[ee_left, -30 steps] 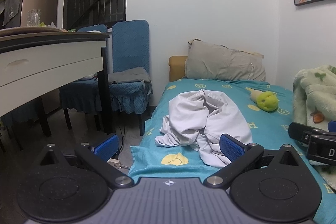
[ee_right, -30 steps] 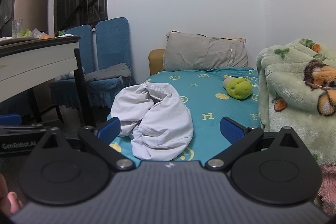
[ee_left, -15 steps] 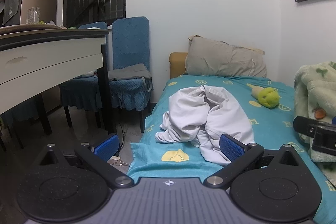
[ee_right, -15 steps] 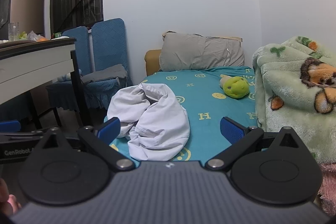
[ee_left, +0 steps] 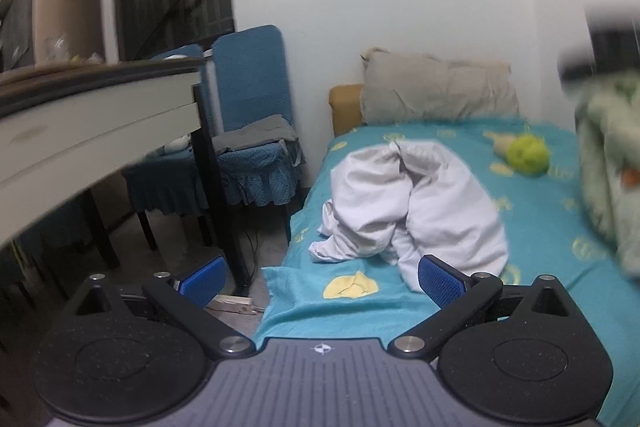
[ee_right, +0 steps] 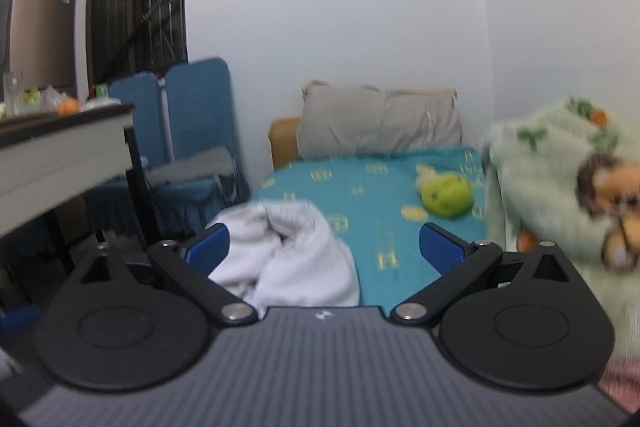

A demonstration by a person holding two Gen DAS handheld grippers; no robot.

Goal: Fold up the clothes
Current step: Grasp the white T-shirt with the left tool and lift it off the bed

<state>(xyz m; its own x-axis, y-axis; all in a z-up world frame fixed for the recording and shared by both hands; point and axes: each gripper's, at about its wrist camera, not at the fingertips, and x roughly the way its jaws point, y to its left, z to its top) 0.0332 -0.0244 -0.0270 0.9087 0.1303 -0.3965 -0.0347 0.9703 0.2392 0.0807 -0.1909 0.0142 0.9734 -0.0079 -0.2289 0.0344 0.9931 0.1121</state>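
White garment (ee_left: 412, 203) lies crumpled in a humped heap on the teal bedsheet (ee_left: 536, 227), near the foot end and toward the bed's left edge, not flat and not folded. One loose flap trails off its near-left side toward the mattress edge. Both views are motion-blurred, so seams, collar or sleeves can't be made out; could be a shirt, can't tell for sure.

Left gripper (ee_left: 320, 277) wide open, blue pads spread, nothing held, hovering short of the heap's near end. Right gripper (ee_right: 324, 245) also wide open and empty, over the heap, with the cloth showing between its fingers but no contact visible.

Handling guess: thin woven cotton-like cloth, light, limp, no stiffness, will drape and bunch when lifted; not fragile, not very slippery against ribbed pads. A pinch may catch several layers at once. Best holds look like the trailing flap at near-left and an outer edge on the right lobe, so the two grippers can pull it open and spread it.

Green plush toy (ee_right: 446, 195) and the fleece blanket (ee_right: 560, 195) sit apart from it.
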